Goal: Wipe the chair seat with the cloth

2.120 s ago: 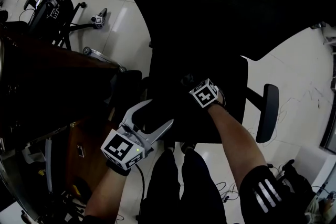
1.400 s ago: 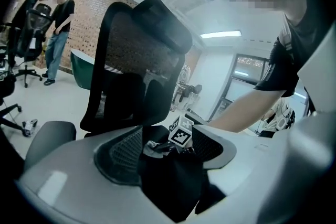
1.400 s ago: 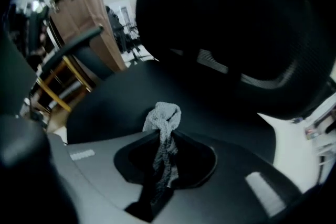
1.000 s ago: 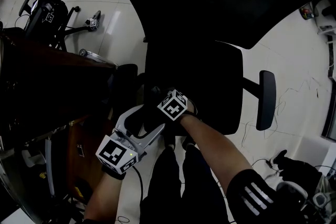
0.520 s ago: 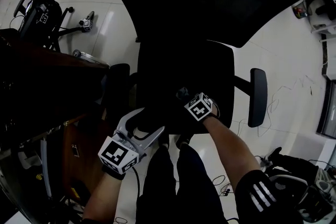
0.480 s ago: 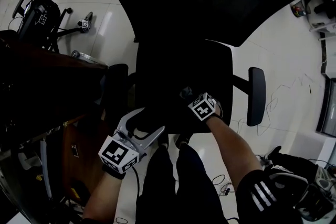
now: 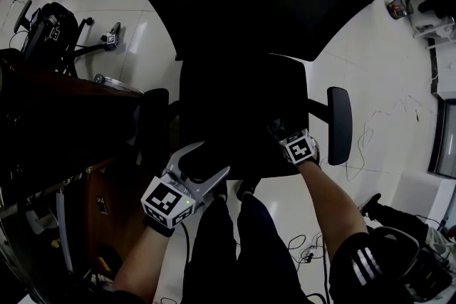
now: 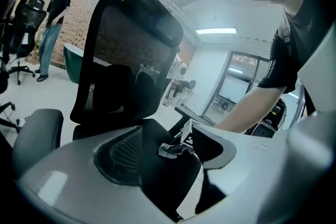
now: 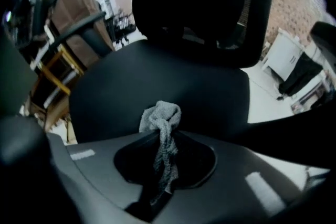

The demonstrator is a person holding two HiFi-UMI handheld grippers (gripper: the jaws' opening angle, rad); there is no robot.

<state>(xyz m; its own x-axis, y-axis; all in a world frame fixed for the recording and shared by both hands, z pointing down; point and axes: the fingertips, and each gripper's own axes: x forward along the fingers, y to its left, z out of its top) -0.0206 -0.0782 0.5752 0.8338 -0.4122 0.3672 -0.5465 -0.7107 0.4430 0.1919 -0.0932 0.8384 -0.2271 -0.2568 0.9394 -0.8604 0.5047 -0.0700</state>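
The right hand-held gripper (image 9: 165,139), clamping the cloth (image 9: 161,118), has swept rightward across the chair seat (image 7: 242,96), so it is mid-wipe. The left hand-held gripper (image 7: 206,159) hangs agape, empty. The next move is likely a pass back leftward.

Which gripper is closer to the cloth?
Right. The right gripper pinches the cloth; the left gripper sits open at the front edge of the chair seat, apart from it.

I can't read any words, numbers or brand names anywhere. The marker cube (image 7: 167,201) on the left claw (image 7: 205,159) and its twin cube (image 7: 300,149) on the right claw (image 7: 276,130) show only black-and-white square patterns, not letters. Left of the left claw, a small white label (image 7: 102,205) on the brown wooden unit (image 7: 120,228) is too small to read.
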